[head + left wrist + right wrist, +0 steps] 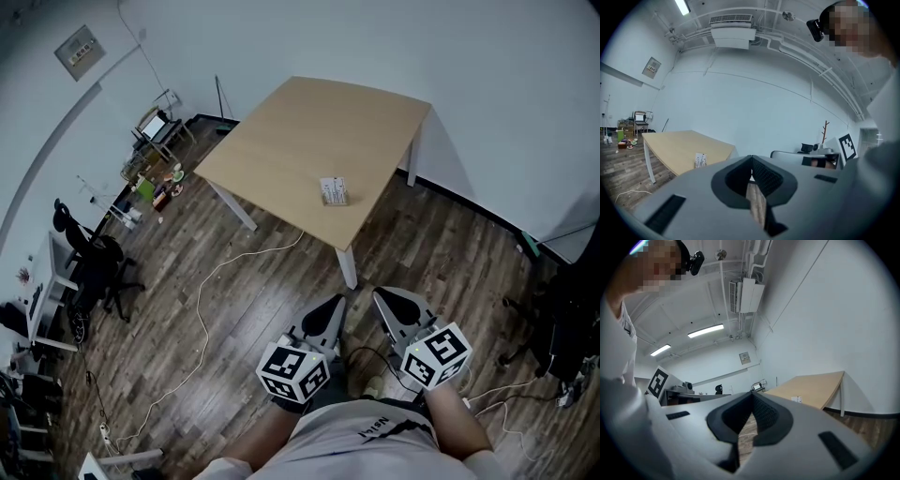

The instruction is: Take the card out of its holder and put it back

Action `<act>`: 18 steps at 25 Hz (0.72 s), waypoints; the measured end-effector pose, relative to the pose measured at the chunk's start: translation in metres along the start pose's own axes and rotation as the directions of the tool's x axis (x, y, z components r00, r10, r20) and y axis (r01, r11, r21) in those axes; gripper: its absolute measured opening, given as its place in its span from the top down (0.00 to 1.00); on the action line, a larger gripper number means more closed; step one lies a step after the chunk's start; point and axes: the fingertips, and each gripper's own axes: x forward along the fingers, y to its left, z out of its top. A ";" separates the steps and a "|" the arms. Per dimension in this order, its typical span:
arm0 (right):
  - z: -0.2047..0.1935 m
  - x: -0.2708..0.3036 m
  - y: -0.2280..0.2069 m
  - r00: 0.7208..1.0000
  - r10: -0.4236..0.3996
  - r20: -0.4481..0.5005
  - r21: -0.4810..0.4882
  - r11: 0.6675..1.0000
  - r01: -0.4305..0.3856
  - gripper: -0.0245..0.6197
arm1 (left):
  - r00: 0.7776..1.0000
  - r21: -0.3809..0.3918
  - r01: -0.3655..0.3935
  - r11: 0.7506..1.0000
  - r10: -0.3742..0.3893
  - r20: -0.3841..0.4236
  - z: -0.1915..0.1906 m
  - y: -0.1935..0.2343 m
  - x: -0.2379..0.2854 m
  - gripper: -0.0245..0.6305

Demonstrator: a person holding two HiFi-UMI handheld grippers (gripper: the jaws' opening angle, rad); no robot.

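A small white card holder (334,191) with the card in it lies near the front edge of a light wooden table (309,141). It also shows as a small white shape, the card holder (700,161), in the left gripper view and the card holder (796,399) in the right gripper view. Both grippers are held low, close to the person's body and well short of the table. My left gripper (338,302) is shut with its jaw tips touching and nothing between them. My right gripper (379,295) is shut and empty too.
Dark wooden floor surrounds the table, with a white cable (211,291) trailing across it. An office chair (94,262) and a desk stand at the left, a cluttered low stand (155,178) at the back left. A coat rack (825,130) stands by the wall.
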 end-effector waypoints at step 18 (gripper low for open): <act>0.013 0.173 -0.072 0.998 -0.065 0.004 -0.022 0.998 0.065 0.94 | 0.991 0.012 0.121 0.993 -0.120 -0.052 0.043 0.159 0.114 0.94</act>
